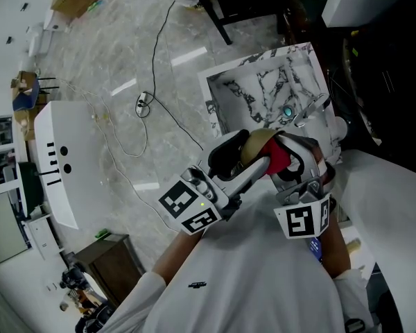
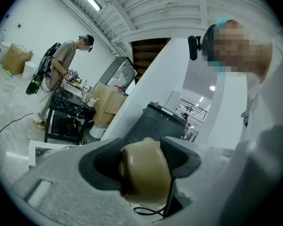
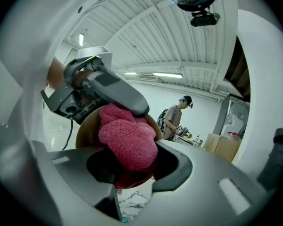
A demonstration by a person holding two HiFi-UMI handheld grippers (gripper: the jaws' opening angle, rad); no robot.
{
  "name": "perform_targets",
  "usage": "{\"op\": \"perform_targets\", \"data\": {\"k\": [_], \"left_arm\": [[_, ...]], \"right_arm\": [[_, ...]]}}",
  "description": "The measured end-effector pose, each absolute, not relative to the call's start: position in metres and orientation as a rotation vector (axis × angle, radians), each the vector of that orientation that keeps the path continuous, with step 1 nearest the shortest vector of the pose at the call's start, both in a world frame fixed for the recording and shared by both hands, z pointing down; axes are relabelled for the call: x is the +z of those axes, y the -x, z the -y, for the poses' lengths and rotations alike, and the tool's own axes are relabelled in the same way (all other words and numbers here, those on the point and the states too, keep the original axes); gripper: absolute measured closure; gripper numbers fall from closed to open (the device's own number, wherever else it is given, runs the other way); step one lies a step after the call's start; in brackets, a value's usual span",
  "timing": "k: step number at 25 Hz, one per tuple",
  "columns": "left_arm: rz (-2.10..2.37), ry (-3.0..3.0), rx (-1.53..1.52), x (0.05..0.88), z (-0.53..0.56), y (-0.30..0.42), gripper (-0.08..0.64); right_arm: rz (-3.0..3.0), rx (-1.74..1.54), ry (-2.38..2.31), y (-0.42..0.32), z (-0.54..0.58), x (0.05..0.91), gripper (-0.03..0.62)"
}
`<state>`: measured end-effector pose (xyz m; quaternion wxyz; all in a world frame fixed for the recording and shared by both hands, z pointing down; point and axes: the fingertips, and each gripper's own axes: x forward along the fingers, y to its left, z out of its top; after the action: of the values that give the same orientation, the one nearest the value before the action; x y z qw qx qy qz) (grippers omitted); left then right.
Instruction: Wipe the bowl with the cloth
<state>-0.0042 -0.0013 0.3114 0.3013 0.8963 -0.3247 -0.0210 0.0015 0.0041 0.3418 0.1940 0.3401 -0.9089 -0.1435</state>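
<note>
I hold a tan bowl point(image 1: 258, 143) up close to my chest, my left gripper point(image 1: 244, 159) shut on its rim. In the left gripper view the bowl point(image 2: 144, 172) is pinched between the two dark jaws. My right gripper point(image 1: 286, 159) is shut on a pink-red cloth point(image 1: 277, 157), which presses into the bowl's hollow. The right gripper view shows the fuzzy cloth point(image 3: 127, 139) bunched between the jaws against the bowl's inner wall point(image 3: 87, 131), with the left gripper point(image 3: 104, 91) above it.
Below my hands stands a marble-patterned table top point(image 1: 263, 92) with a small teal object point(image 1: 288, 111) on it. A cable point(image 1: 149, 99) trails over the pale floor, and a white cabinet point(image 1: 73, 158) stands at left. A person point(image 2: 56, 74) works at a dark bench far off.
</note>
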Motion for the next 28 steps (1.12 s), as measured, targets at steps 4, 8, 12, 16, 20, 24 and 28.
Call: {"op": "perform_targets", "data": {"k": [4,8,12,16,20,24,28], "left_arm": [[0.887,-2.403,-0.058,0.308,0.003,0.004,0.293],[0.918,-2.417,-0.043,0.307,0.005,0.007,0.293],[0.93,-2.395,-0.023,0.312,0.004,0.014,0.293],[0.934,-2.487,0.045,0.31,-0.002,0.01,0.293],[0.954,-2.566,0.144,0.311,-0.005,0.008,0.293],[0.939,-2.609,0.208,0.315,-0.01,0.002,0.293],[0.922,-2.634,0.188,0.307,-0.015,-0.003,0.293]], "right_arm": [[2.589,-0.3,-1.02,-0.013,-0.003,0.338,0.44],[2.622,-0.206,-1.134,-0.027,-0.002,0.331,0.44],[2.653,-0.166,-1.258,-0.044,0.008,0.315,0.442],[2.639,-0.246,-1.245,-0.05,0.018,0.304,0.442],[2.668,-0.31,-1.24,-0.049,0.025,0.283,0.442],[2.722,-0.352,-1.282,-0.048,0.038,0.258,0.442],[2.607,-0.437,-1.092,-0.035,0.047,0.277,0.44]]}}
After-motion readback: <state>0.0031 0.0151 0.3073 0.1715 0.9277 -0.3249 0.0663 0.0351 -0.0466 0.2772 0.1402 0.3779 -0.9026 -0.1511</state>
